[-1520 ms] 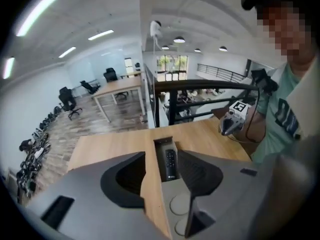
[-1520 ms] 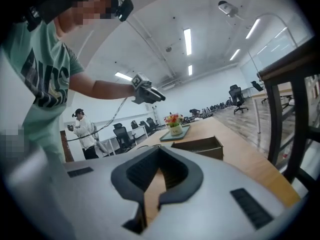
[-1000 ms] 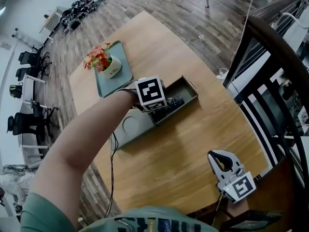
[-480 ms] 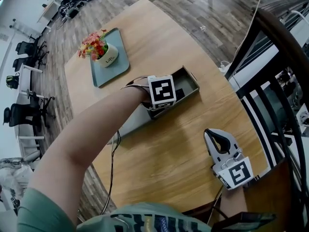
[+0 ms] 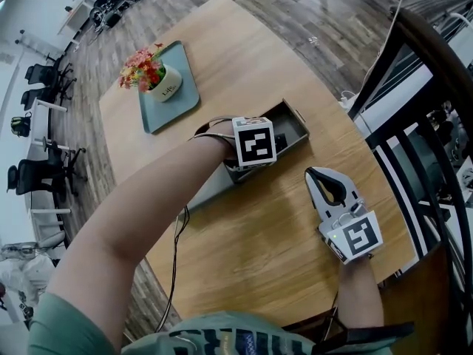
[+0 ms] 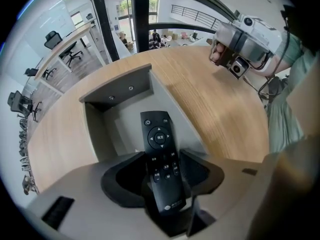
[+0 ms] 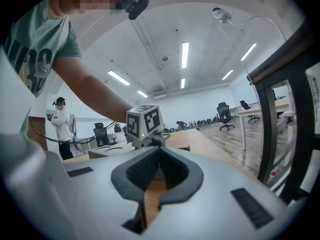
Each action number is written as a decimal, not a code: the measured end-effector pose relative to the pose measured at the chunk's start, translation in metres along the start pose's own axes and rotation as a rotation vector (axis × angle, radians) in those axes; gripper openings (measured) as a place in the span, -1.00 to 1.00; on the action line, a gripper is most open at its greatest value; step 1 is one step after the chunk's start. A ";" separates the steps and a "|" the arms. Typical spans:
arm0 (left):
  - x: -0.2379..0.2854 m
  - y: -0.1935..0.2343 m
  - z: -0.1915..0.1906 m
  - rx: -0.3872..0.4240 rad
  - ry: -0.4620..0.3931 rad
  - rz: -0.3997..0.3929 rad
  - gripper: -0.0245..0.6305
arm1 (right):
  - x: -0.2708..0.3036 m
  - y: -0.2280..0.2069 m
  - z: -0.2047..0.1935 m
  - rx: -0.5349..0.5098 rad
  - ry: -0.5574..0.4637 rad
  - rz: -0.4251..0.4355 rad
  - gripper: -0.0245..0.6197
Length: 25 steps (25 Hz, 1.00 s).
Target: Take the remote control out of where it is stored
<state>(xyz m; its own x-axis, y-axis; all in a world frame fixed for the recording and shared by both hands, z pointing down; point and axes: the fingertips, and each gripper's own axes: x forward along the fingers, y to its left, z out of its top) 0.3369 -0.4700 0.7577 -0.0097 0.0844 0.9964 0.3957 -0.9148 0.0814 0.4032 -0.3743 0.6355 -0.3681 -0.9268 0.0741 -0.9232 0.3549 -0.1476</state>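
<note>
black remote control point(image 6: 159, 139) pinched between left gripper point(image 6: 162, 166) fingers, grey drawer point(image 6: 117, 89) beneath them; right gripper point(image 7: 159, 159) fingers pressed together, empty.

Head view looks steeply down over the desk point(image 5: 244, 65). Left gripper view peers closely into the drawer point(image 6: 117, 89); right gripper view looks low across at the left claw point(image 7: 145, 126).
</note>
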 end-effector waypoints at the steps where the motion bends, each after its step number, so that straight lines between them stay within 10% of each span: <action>1: -0.001 0.000 0.000 -0.001 -0.003 0.004 -0.27 | 0.005 -0.001 -0.001 -0.001 0.000 -0.003 -0.90; 25: -0.084 0.011 0.001 -0.277 -0.350 0.043 -0.40 | 0.006 0.000 -0.006 0.036 0.035 -0.021 -0.90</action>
<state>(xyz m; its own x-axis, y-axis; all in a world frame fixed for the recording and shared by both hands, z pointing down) 0.3428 -0.4869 0.6745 0.3312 0.1290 0.9347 0.1280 -0.9876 0.0909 0.4001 -0.3785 0.6420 -0.3532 -0.9288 0.1117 -0.9263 0.3305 -0.1810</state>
